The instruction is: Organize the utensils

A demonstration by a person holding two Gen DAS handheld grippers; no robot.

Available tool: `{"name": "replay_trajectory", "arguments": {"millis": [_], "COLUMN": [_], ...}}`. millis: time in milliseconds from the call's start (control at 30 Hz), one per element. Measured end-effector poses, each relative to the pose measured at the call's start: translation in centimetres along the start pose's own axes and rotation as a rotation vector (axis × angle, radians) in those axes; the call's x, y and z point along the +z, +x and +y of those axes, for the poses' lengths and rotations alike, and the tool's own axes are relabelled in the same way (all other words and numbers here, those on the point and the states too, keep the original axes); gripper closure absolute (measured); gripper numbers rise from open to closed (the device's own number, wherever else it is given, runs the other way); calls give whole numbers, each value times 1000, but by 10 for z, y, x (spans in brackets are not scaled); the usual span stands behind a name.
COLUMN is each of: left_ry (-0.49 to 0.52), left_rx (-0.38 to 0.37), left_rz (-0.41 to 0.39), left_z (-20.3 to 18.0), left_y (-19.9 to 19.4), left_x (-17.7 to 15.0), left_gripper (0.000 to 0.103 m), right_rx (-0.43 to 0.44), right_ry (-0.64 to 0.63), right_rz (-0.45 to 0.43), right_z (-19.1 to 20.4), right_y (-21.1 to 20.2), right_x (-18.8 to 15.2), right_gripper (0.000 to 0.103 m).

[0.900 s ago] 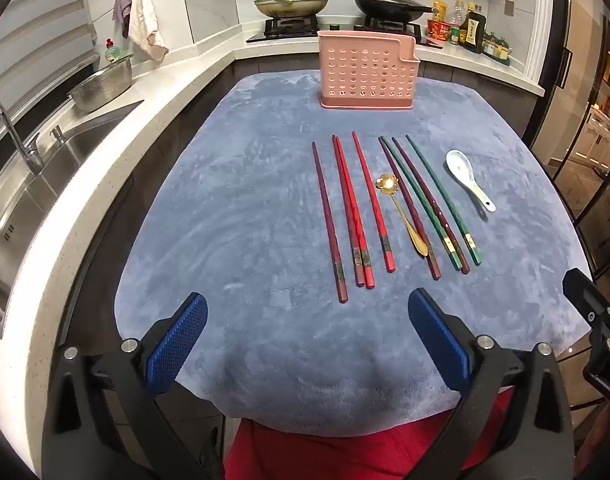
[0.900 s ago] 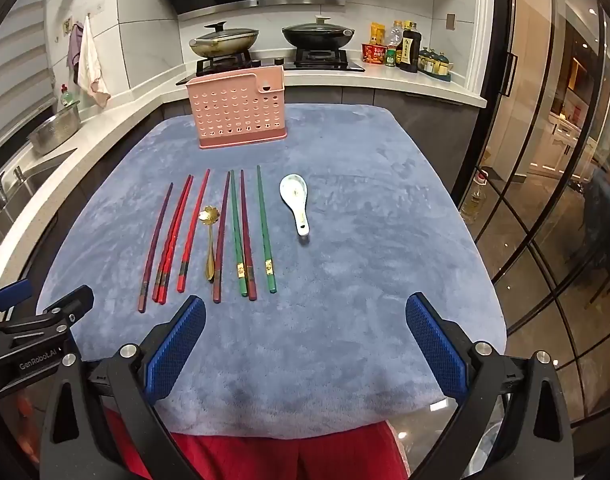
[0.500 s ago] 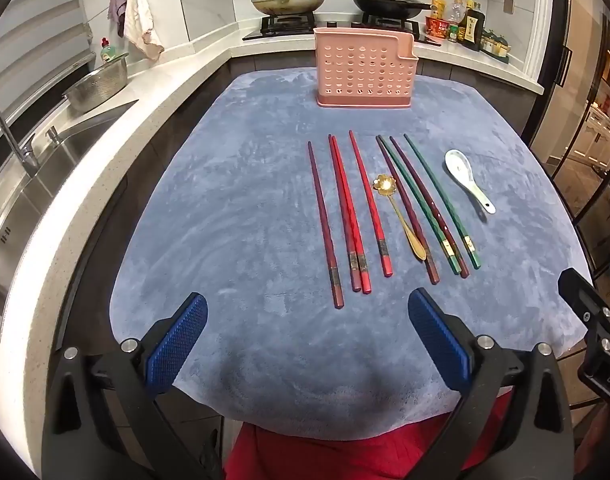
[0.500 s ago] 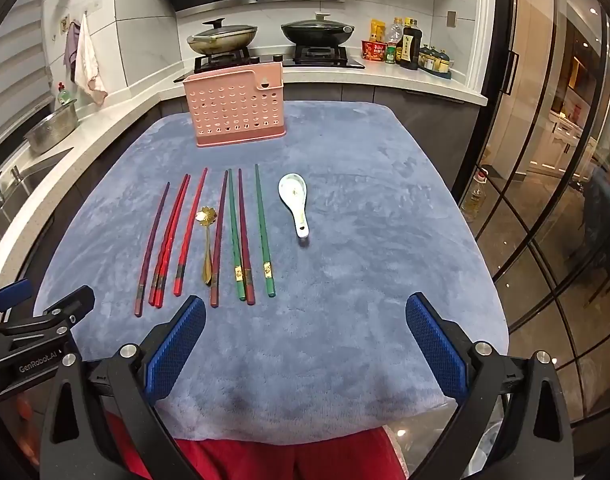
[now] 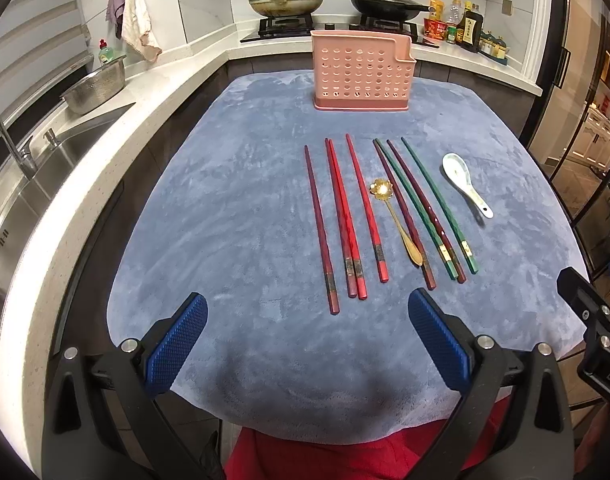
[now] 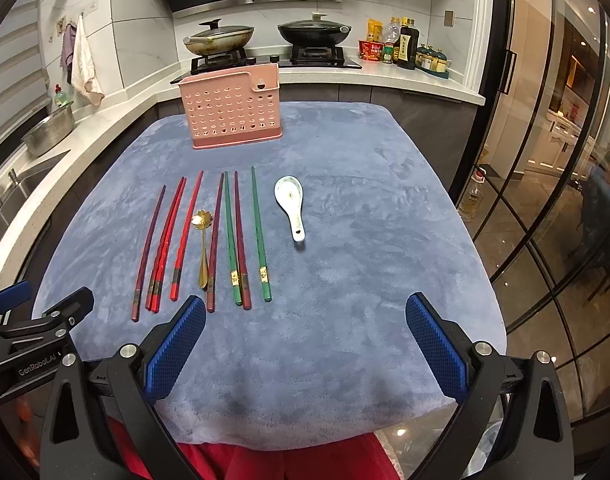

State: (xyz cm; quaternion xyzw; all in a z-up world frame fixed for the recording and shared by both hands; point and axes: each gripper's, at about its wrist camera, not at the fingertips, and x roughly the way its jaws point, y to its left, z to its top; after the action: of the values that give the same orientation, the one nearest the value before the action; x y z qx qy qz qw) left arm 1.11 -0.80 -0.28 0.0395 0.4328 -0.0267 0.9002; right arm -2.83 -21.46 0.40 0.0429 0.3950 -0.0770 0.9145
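left wrist view: the left gripper (image 5: 307, 338) hangs over the near edge of the grey-blue plush cloth (image 5: 225, 216), tilted steeply downward, its blue textured pads set wide apart with nothing between them. right wrist view shows the right gripper (image 6: 305, 338) in the same nose-down pose, jaws equally wide and empty, the left tool's black body just beside it at the frame's lower left.

none of the utensils is yet in the perforated pink plastic utensil holder (image 5: 363, 70), which stands upright at the far end of the cloth, well apart from the row. the row lies mid-cloth: dark red and bright red lacquered chopsticks (image 5: 345, 216) on the left, a gold metal spoon with a flower-shaped bowl (image 5: 397, 220) between them and the green and maroon chopsticks (image 5: 425, 208), and a white ceramic soup spoon (image 5: 465, 184) at the right end.

risks, as a judgement: the sticks lie close together, two bright red ones touching, so a wide closing could drag in a neighbour or roll one aside. thin sticks sunk in soft pile may slip out of the pads or snag the cloth. the gold spoon's handle lies against a maroon stick and could be knocked. the light holder might tip if a stick strikes its rim.
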Motion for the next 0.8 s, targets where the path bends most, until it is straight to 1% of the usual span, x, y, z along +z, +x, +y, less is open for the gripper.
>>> {"name": "replay_trajectory", "arguments": {"millis": [367,400,800], "left_ry": [-10,-10,-17], "left_rx": [8,9,15], "left_rz": [7,11,12], "left_z": [2,2,4], "left_y": [-3,0,0], "left_x": [-6,-2,-1], "left_gripper": [7,7,7], "right_rx": [10,12,22], "right_ry": [-11,-13,-15], "right_rz": [3,2,3], "right_z": [4,4,7], "right_y": [1,0,-2], "right_x": [1,0,0], "right_gripper": [7,7,7]}}
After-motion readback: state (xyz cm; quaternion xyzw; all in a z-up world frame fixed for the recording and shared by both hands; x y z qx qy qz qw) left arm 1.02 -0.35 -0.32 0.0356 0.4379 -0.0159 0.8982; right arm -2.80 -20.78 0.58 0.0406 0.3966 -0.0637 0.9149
